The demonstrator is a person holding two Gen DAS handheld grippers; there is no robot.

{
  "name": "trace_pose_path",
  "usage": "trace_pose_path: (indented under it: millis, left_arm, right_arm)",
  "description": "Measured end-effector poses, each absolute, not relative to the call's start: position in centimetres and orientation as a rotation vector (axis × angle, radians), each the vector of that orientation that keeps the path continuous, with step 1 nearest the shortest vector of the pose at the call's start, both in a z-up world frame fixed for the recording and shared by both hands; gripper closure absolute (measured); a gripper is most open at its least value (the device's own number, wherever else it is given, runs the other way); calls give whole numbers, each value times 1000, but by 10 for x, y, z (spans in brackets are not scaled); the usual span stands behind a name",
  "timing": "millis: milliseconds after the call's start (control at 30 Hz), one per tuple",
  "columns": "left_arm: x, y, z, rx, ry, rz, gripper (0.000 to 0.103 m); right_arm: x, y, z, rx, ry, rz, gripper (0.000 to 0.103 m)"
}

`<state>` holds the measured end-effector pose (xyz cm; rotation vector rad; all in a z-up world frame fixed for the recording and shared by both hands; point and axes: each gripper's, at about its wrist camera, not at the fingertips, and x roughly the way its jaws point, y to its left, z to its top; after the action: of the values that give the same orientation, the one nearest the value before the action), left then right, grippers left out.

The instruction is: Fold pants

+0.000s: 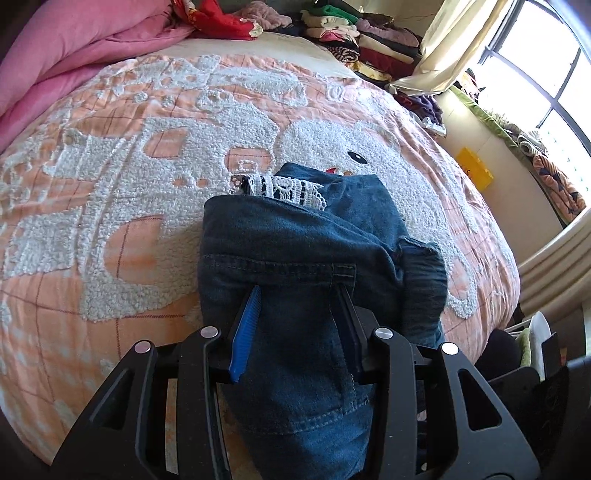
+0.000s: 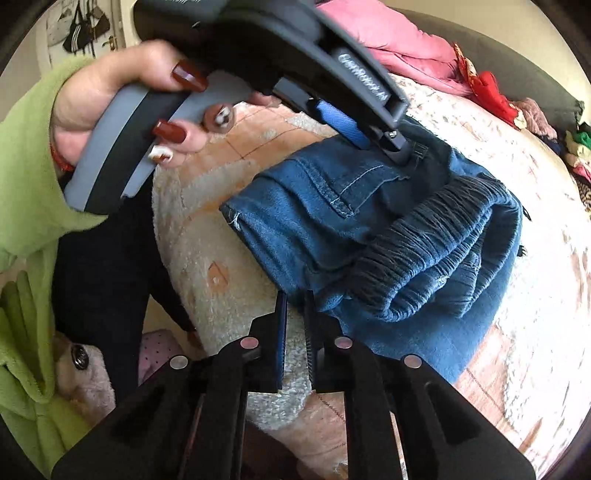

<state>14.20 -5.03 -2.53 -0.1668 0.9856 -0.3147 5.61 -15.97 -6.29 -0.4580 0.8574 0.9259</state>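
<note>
The blue denim pants (image 1: 295, 240) lie folded in a bundle on the bed, with white lace trim (image 1: 280, 188) showing at the far end. My left gripper (image 1: 299, 295) is shut on a thick fold of the pants; it also shows in the right wrist view (image 2: 384, 142), pressing on the denim. In the right wrist view the pants (image 2: 369, 221) show their gathered elastic waistband (image 2: 436, 240). My right gripper (image 2: 295, 295) is at the near edge of the pants, jaws nearly together with a narrow gap; whether it pinches cloth is unclear.
The bed has an orange and white fleecy cover (image 1: 129, 184). A pink quilt (image 1: 74, 55) lies at the far left. Stacks of folded clothes (image 1: 351, 33) sit at the head of the bed. A window and curtain (image 1: 461, 44) are on the right.
</note>
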Motion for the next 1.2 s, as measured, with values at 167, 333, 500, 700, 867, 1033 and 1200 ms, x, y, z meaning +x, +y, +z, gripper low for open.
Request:
trace_pose_path:
  millis: [167,333,500,700,867,1033,1200]
  left_arm:
    - [132,-52,-13,-157,952,-317,64]
    - [124,-53,-1,-137,920,-308,61]
    - [116,-51,11,-131,889,-299,55]
    - [106,-47,21,-137,865,-295,49]
    - [98,-45,29,-139,847,-290,43]
    - [91,-42,35,-143,833,-278,36]
    - [82,-37,41,-133,814,-260,29]
  right_arm:
    - [53,-174,-43,-373,843,912,76]
    - [48,-183,-22,-334,797,889,64]
    - [46,-193,-3,-289,743,849,42]
    - [48,-212,17,-249,703,791,24]
    - [46,-221,29,-220,674,764,22]
    - [45,-225,36,-204,661,726,22]
    - [45,-228,38,-194,658,692,22]
